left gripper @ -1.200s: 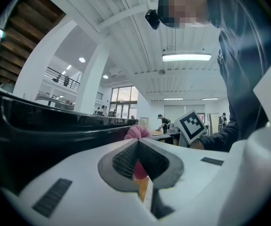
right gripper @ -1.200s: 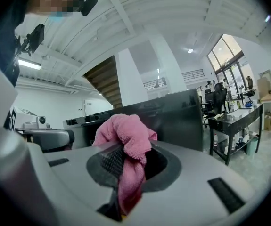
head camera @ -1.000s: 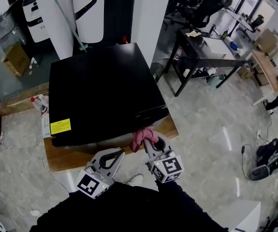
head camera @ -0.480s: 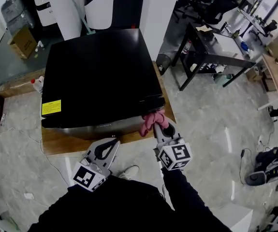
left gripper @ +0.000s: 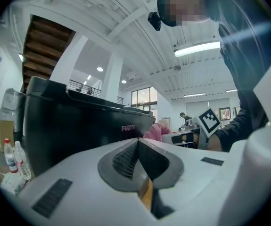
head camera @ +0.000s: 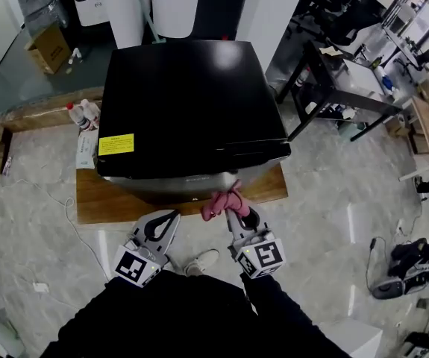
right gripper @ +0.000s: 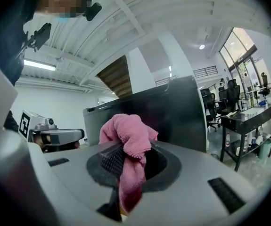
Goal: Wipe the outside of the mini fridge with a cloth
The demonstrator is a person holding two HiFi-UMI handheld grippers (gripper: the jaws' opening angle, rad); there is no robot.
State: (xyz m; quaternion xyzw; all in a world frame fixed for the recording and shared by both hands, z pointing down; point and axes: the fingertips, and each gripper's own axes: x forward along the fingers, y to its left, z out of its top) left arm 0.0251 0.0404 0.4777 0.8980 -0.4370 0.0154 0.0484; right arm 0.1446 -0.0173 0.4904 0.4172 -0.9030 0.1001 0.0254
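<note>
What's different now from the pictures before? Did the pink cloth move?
Yes. The right gripper slid the pink cloth leftward along the mini fridge front, from the right corner toward the middle. Nothing was picked up or let go. The right gripper stays clamped on the cloth, the left gripper stays shut and empty, and the fridge sits where it was.

One mini fridge (head camera: 188,103), one cloth (head camera: 221,202), two bottles (head camera: 80,118), two grippers: left gripper (head camera: 171,217), right gripper (head camera: 233,213).
</note>
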